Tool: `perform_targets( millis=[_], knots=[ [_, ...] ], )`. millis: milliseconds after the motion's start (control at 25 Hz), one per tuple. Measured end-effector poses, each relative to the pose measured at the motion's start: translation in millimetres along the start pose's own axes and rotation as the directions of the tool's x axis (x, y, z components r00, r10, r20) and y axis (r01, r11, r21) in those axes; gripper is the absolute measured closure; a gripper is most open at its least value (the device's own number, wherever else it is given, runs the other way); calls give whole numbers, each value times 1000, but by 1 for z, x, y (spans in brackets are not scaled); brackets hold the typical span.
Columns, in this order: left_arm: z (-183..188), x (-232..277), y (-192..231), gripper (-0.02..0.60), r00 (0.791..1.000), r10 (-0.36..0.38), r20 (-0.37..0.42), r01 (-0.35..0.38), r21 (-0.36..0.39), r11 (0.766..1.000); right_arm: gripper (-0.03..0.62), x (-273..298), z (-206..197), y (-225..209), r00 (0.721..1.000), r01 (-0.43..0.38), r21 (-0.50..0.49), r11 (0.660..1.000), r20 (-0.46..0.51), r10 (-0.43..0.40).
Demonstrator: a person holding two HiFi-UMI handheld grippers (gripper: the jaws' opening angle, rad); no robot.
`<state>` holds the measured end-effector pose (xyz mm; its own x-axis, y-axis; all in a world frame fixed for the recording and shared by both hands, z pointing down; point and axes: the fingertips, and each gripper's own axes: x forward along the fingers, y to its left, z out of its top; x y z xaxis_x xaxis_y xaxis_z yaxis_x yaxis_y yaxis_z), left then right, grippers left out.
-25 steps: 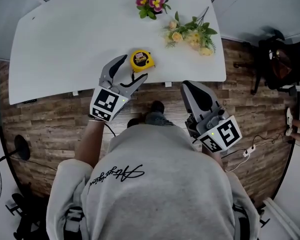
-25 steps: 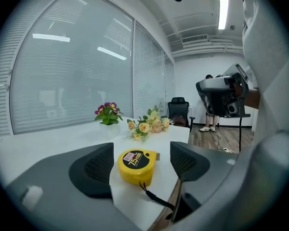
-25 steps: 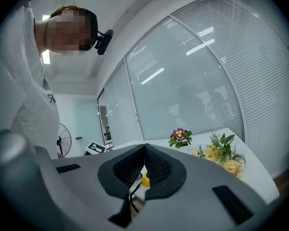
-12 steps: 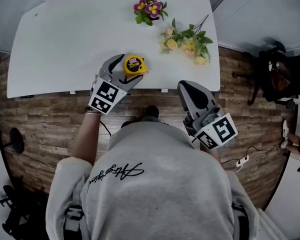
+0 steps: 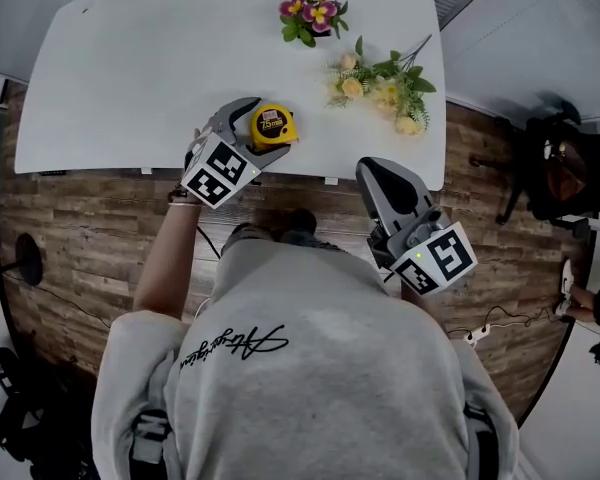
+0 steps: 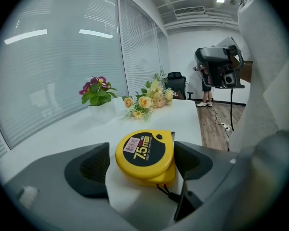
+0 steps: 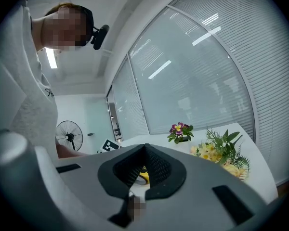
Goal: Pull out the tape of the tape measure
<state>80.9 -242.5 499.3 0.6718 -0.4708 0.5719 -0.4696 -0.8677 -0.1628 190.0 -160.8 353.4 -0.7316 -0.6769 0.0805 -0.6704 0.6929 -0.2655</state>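
The yellow tape measure lies flat on the white table close to its near edge, label up. My left gripper reaches over that edge, its jaws wide on either side of the case. In the left gripper view the tape measure sits between the pads of the left gripper, close to the right pad, with a gap at the left pad. My right gripper hangs off the table by its near edge, jaws together and empty. In the right gripper view, a bit of the tape measure shows below the tips of the right gripper.
A small pot of pink flowers and a loose spray of yellow flowers lie at the table's far right. Wooden floor surrounds the table. A black chair stands at the right and a fan at the left.
My left gripper has pushed forward over the table edge, so the tape measure now lies deeper between its jaws, which have spread wider. The right gripper has stayed in place.
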Motion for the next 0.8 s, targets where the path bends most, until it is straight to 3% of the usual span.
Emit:
perform_targets(
  millis=[280, 480, 800],
  knots=[
    [-6, 8, -6, 180, 995, -98, -35, 99, 39, 994, 594, 10, -2, 3, 999, 35, 13, 999, -3, -35],
    [-4, 14, -8, 199, 986, -163, -37, 164, 24, 986, 594, 23, 0, 6, 995, 97, 21, 995, 10, -98],
    [-3, 13, -9, 198, 980, -196, -30, 197, 28, 980, 594, 45, -4, 20, 985, 169, 56, 984, 27, -170]
  ],
)
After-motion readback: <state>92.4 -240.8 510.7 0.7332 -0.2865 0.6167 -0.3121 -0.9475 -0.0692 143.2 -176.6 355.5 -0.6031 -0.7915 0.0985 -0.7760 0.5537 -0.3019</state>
